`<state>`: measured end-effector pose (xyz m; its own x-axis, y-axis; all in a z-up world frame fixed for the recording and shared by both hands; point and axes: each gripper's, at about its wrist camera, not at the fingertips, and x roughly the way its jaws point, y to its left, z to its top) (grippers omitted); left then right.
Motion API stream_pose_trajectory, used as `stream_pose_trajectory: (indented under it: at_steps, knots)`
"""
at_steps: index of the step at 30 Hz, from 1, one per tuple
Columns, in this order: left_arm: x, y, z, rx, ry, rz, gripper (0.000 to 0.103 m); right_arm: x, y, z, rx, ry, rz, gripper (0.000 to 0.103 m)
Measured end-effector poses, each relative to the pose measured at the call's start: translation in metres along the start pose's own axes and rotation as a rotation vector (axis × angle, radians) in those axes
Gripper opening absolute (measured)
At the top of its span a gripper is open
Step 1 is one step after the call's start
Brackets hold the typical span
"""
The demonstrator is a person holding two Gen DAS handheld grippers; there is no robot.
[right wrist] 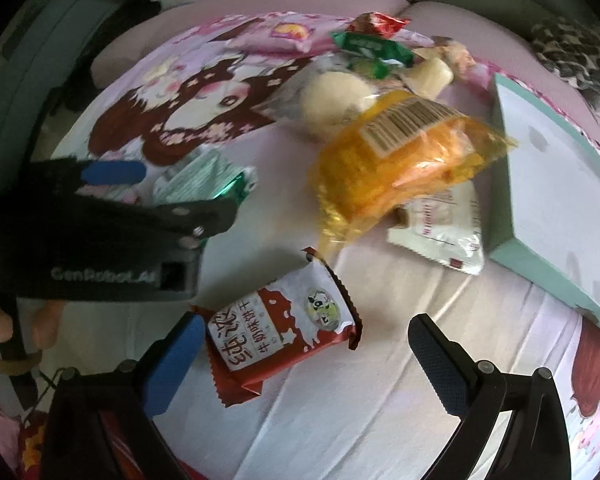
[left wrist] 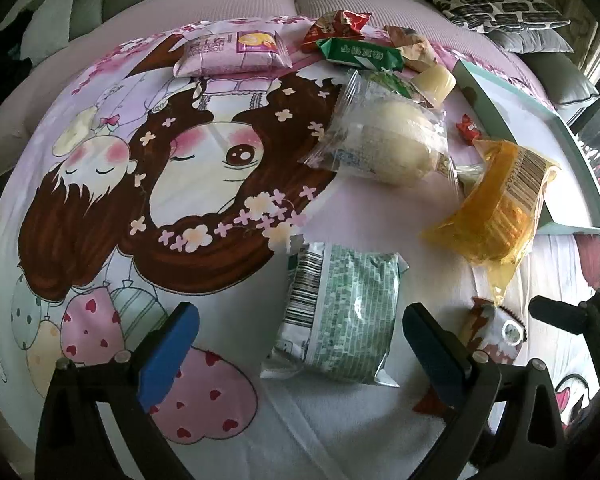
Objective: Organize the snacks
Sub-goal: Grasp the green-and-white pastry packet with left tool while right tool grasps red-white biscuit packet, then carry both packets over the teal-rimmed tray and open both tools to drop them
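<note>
Left wrist view: left gripper point(left wrist: 300, 344) spread wide around the green-patterned snack packet point(left wrist: 340, 316) — not touching. Right gripper point(right wrist: 304, 364) equally released, red-and-white milk biscuit packet point(right wrist: 284, 332) beside its left pad. Farther — orange packet point(right wrist: 388, 160), teal box point(right wrist: 516, 248).

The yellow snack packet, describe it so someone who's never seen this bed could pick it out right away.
Start at the shallow teal-edged box lying on the cartoon-print bedsheet. Leaning against the box's near corner is the yellow snack packet. It is the only see-through orange-yellow wrapper there, with a white barcode label on its top end, beside a clear-wrapped pale round bun.
</note>
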<state>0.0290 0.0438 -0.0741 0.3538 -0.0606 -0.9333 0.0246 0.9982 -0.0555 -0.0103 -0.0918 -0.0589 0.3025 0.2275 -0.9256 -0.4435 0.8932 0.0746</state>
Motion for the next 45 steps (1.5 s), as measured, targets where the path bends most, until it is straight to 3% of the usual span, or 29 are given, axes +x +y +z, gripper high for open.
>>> stream_pose_trajectory:
  at_steps: [7,9,13,15,17,25,45]
  knots:
    - [0.005,0.000,0.004,0.000,0.001,-0.006,0.100,-0.004,0.019,-0.003,-0.100,-0.020,0.000,0.093]
    - [0.007,-0.001,0.005,0.003,0.002,-0.013,0.083,-0.001,0.019,-0.003,-0.104,-0.012,-0.005,0.087]
    - [0.006,-0.004,0.007,0.004,-0.005,-0.030,0.076,-0.001,0.014,-0.003,-0.078,-0.015,0.011,0.084]
    - [0.005,-0.006,0.007,0.002,-0.009,-0.052,0.059,-0.002,0.013,-0.004,-0.074,-0.018,0.015,0.082]
    - [0.005,-0.007,0.008,-0.002,-0.011,-0.067,0.055,-0.002,0.013,-0.005,-0.071,-0.023,0.018,0.082]
    - [-0.003,0.000,0.004,-0.030,-0.032,-0.083,0.054,-0.010,0.010,-0.006,-0.062,-0.037,0.019,0.075]
    - [-0.055,0.010,-0.007,-0.062,-0.085,-0.067,0.053,-0.072,0.002,-0.002,-0.010,-0.150,0.059,0.074]
